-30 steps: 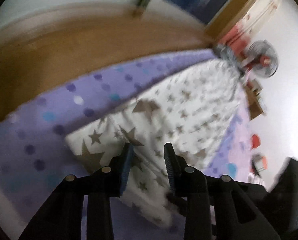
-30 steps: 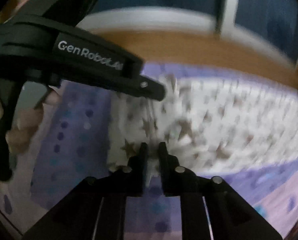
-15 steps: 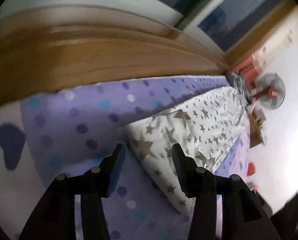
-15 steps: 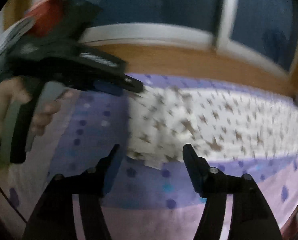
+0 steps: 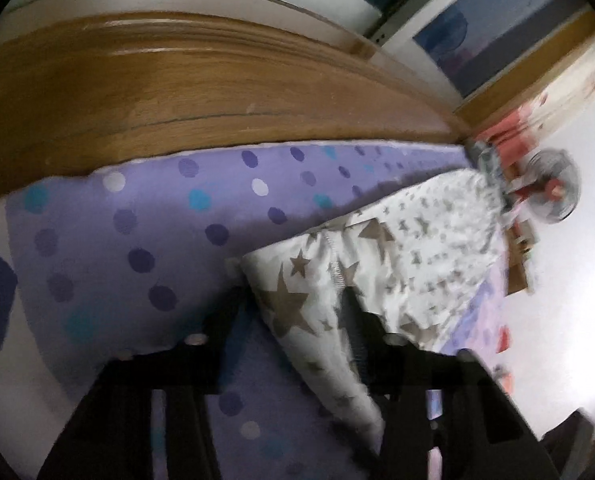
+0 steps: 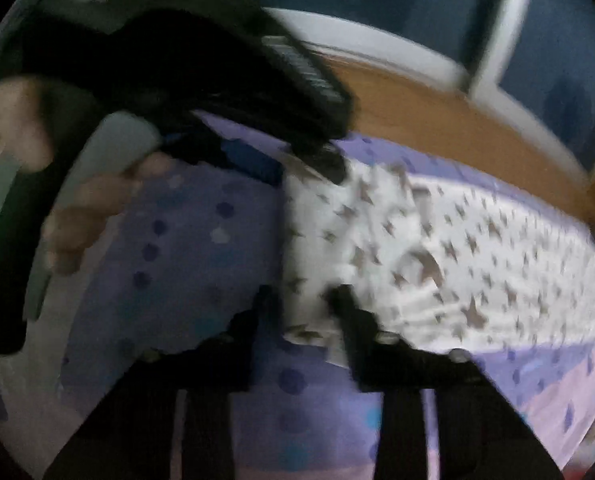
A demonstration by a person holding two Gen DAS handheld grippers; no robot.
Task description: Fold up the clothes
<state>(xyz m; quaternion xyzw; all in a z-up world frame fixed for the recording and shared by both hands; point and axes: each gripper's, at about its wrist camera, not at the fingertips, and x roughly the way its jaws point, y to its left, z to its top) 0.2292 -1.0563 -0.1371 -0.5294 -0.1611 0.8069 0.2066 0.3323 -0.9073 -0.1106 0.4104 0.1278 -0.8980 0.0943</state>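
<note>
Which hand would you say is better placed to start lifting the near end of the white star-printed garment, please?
Both, though the left slightly: the left tongs straddle the corner of the white star-printed garment, closing around it. The right tongs are also closing, with its end edge between them.

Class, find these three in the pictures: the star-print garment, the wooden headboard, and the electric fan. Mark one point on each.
star-print garment (image 5: 409, 256): left wrist view, on the white fabric past the fingers.
wooden headboard (image 5: 177, 92): left wrist view, on its broad brown face.
electric fan (image 5: 557, 192): left wrist view, on the round blurred grille.
</note>
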